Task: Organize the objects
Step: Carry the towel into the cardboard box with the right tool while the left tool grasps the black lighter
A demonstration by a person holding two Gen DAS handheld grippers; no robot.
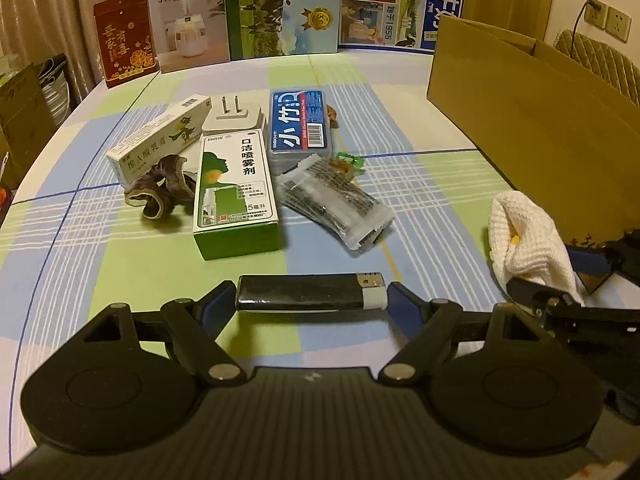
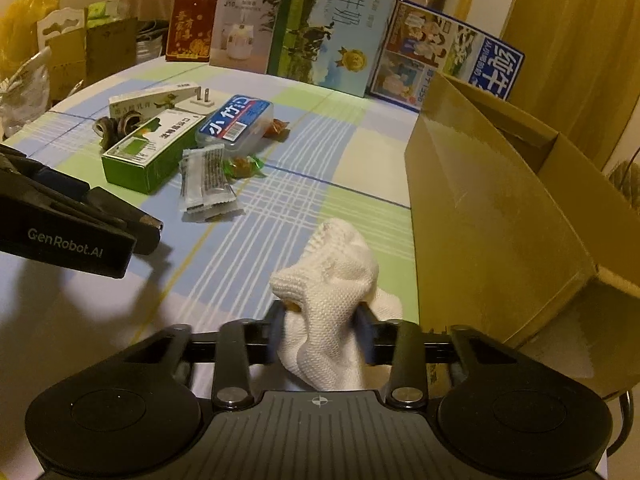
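Observation:
A black lighter (image 1: 304, 294) with a white and metal cap lies crosswise between the pads of my left gripper (image 1: 312, 299), which is shut on its two ends. Whether it rests on the checked tablecloth or hangs just above it I cannot tell. My right gripper (image 2: 322, 320) is shut on a white knitted cloth (image 2: 336, 272), bunched up between its fingers. The same cloth (image 1: 528, 240) shows at the right of the left wrist view. An open cardboard box (image 2: 500, 200) stands just right of the cloth.
A pile sits mid-table: a green spray box (image 1: 236, 196), a blue plastic case (image 1: 300, 128), a white plug adapter (image 1: 234, 118), an ointment box (image 1: 160, 140), a dark scrunchie (image 1: 160, 188), a clear packet (image 1: 332, 200) and wrapped candy (image 1: 348, 164). Tall cartons (image 1: 288, 8) line the far edge.

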